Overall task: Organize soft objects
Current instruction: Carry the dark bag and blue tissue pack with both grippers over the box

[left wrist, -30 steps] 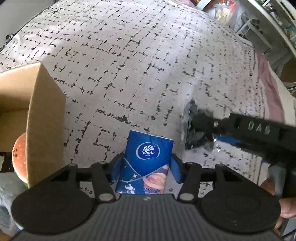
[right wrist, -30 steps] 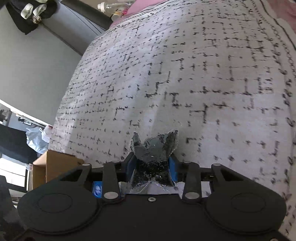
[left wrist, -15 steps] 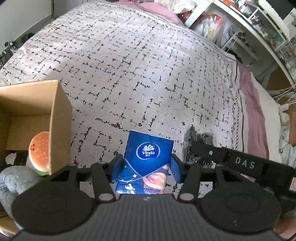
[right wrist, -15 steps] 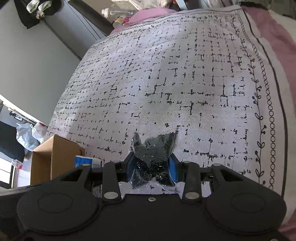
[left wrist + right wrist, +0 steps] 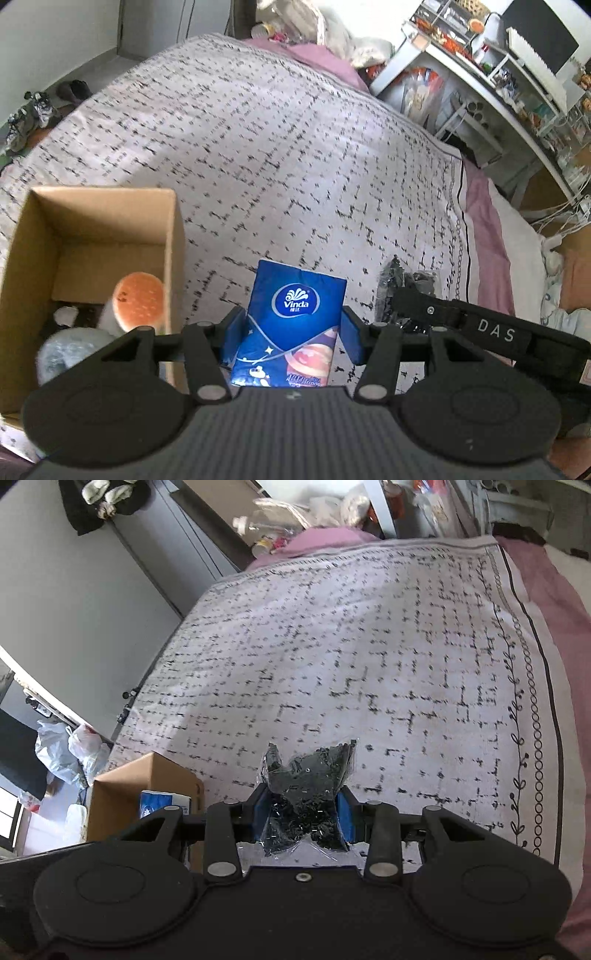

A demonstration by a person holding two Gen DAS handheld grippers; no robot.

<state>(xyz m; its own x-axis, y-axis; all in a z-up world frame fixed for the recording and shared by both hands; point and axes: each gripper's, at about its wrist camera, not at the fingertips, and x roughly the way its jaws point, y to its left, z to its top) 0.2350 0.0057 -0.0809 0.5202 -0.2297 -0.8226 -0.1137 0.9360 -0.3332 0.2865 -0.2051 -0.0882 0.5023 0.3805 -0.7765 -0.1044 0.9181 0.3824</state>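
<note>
Two tongs loaded: left tongs (image 5: 291, 328) clamp tissue pack (image 5: 295, 317), right tongs (image 5: 303, 810) clamp dark bag (image 5: 306, 794); box (image 5: 110, 229) sits left of frame, nearer the left tongs.

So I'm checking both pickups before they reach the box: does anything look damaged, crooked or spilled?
Nothing spilled. The clear plastic bag of black bits is pinched into a waist by the right gripper, corners flaring. The blue tissue pack sits slightly tilted in the left gripper.

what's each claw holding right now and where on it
Left claw: blue tissue pack, pinched across its lower sides. Right claw: clear bag of black bits, squeezed at its middle.
</note>
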